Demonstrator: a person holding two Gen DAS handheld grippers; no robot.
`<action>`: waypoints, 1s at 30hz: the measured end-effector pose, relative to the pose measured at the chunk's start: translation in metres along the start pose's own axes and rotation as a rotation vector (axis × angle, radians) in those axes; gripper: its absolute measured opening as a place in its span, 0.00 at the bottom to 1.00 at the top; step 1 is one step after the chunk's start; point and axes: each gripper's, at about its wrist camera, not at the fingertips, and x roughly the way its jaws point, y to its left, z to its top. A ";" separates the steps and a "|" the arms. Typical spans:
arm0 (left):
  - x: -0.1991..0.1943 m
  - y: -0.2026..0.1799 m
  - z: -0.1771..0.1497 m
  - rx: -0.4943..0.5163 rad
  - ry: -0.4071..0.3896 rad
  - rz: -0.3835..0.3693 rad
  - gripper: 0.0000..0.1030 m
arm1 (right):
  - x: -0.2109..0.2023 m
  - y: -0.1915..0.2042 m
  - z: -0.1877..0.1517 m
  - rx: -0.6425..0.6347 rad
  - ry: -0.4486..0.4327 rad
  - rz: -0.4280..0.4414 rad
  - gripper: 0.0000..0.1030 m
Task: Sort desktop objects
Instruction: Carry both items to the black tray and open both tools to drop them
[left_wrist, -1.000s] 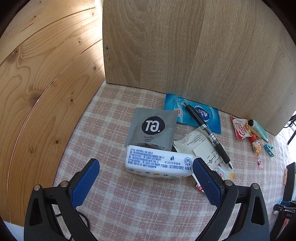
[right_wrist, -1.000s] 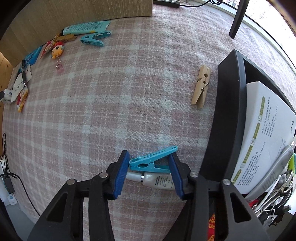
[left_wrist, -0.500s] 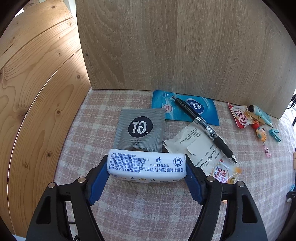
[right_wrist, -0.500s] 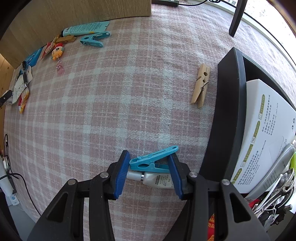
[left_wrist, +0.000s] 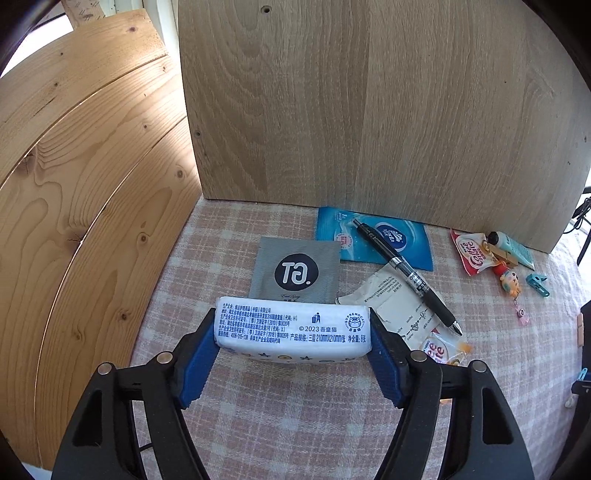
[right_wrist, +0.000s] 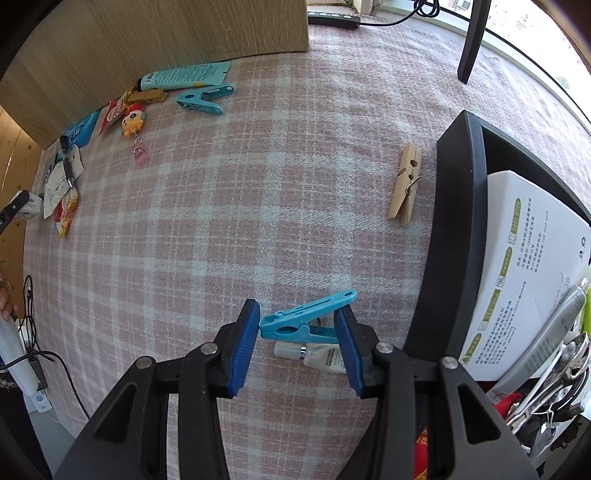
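Two grips: left gripper (left_wrist: 293, 334) clamps tissue pack (left_wrist: 292, 328), right gripper (right_wrist: 301, 332) clamps clip (right_wrist: 304, 316); we lift level toward the right bin (right_wrist: 456, 236).

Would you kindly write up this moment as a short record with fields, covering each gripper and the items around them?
left gripper: shut on the tissue pack, held by its two ends
right gripper: shut on a blue clip; a small white tube lies below it
near tissue pack: grey packet, black pen across a blue packet
surface: pink checked cloth
loose on cloth: wooden peg, second blue clip
at right: black bin holding a white box
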 end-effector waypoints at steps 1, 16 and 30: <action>-0.003 0.002 0.001 -0.004 -0.002 -0.010 0.69 | -0.004 0.006 0.001 0.000 -0.008 0.002 0.40; -0.094 -0.111 -0.015 0.250 -0.038 -0.277 0.69 | -0.133 -0.014 -0.048 0.076 -0.139 0.001 0.40; -0.197 -0.297 -0.086 0.639 -0.016 -0.635 0.69 | -0.182 -0.242 -0.078 0.234 -0.200 -0.090 0.40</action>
